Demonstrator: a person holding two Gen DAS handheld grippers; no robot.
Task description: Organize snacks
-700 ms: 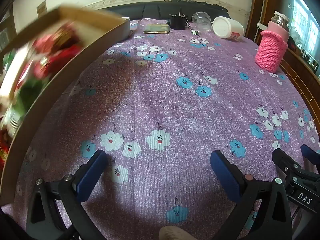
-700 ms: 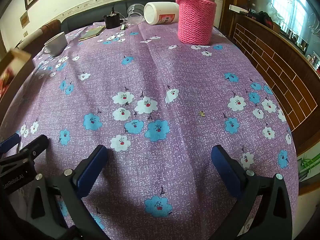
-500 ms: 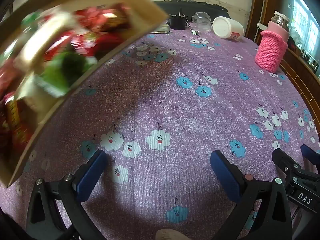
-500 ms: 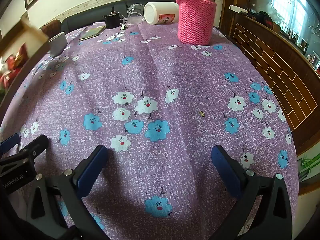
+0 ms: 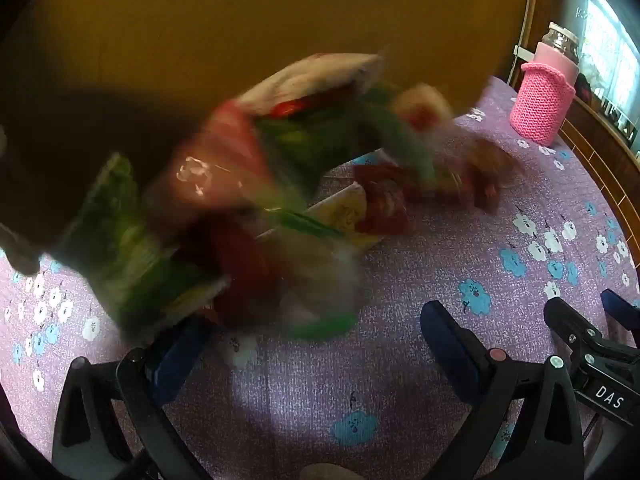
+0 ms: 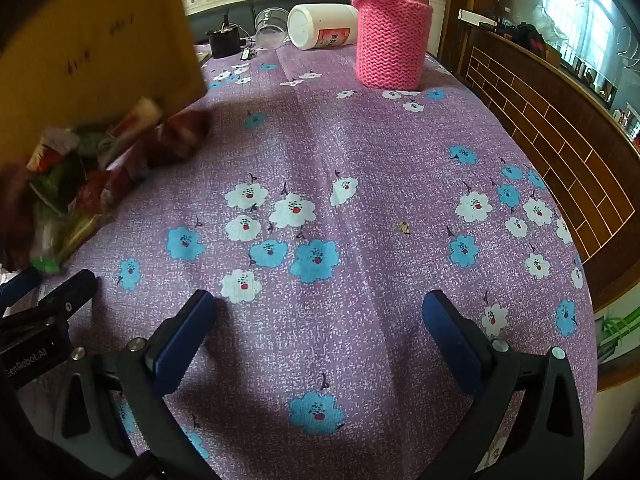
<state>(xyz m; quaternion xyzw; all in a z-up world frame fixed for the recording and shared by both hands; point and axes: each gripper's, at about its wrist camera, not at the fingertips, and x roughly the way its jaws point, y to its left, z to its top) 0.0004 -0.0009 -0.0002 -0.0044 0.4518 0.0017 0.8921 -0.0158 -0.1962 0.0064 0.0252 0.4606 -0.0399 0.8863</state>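
Note:
A brown cardboard box (image 5: 260, 12) is tipped over above the purple flowered tablecloth (image 5: 500, 240). Several red, green and white snack packets (image 5: 280, 184) spill from it, blurred, onto the cloth. They also show at the left of the right wrist view (image 6: 92, 168), under the box (image 6: 88, 40). My left gripper (image 5: 316, 344) is open and empty just below the pile; the packets cover its left fingertip. My right gripper (image 6: 316, 320) is open and empty over bare cloth, right of the pile.
A jar in a pink knitted sleeve (image 6: 394, 48) stands at the back right. A white bottle on its side (image 6: 320, 26), a clear cup (image 6: 272, 28) and a small black object (image 6: 224, 42) lie at the far edge. A wooden ledge (image 6: 560, 128) borders the right.
The box has swung in from the left and tipped over, and the snack packets now fall onto the cloth in front of my left gripper. Both grippers stay still and open.

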